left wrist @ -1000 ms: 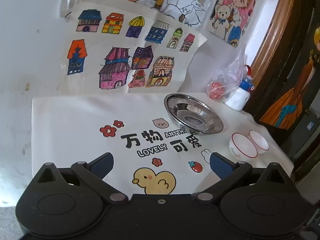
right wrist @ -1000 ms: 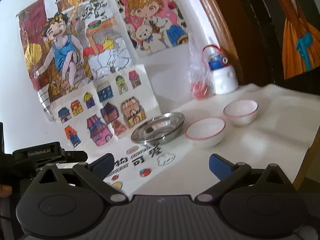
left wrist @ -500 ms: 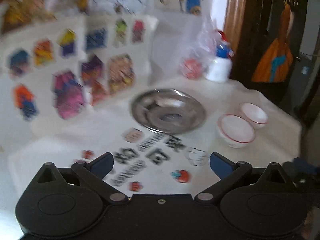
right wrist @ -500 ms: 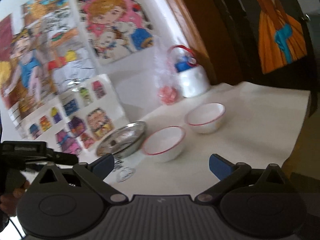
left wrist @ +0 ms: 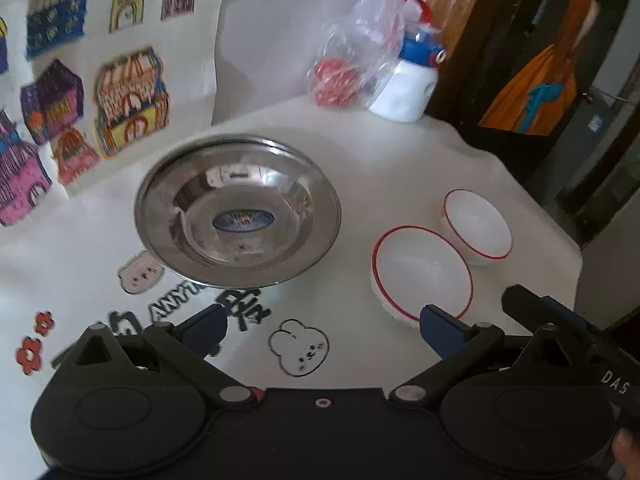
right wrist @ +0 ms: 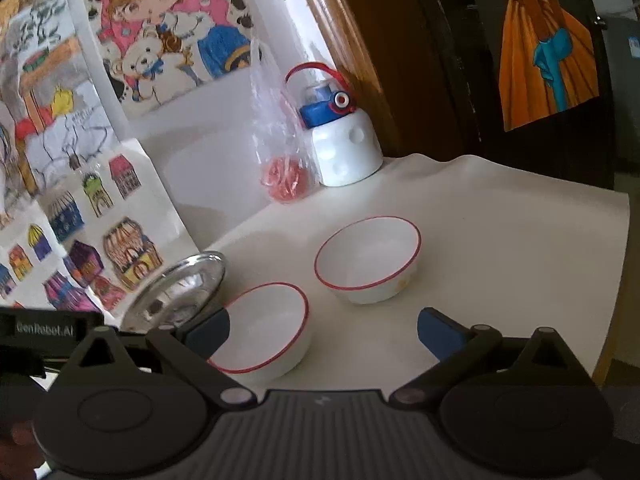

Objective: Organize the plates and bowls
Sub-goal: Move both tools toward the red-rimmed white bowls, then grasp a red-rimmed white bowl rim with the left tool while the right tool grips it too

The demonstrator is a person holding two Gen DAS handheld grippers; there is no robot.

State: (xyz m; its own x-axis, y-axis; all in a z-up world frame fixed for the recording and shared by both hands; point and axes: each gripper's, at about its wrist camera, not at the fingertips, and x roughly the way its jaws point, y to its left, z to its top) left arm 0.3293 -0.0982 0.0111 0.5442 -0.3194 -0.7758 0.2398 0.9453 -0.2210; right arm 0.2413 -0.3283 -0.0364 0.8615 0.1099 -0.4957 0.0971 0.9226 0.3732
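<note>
Both grippers, left [left wrist: 322, 326] and right [right wrist: 322, 330], are wide apart, holding nothing. The metal plate [left wrist: 238, 212] sits at eleven o'clock; two bowls [left wrist: 422, 272] [left wrist: 478, 226] touch at two o'clock.

The white cloth [left wrist: 380, 152] has printed black letters "ANY" beside Chinese characters, partly hidden by the steel plate [left wrist: 238, 212]. The plate has a blue oval sticker [left wrist: 243, 221]; its text is too small to read. The right gripper body [left wrist: 600, 364] shows "DAS". The left gripper body [right wrist: 44, 330] shows "GenRobot.AI".
</note>
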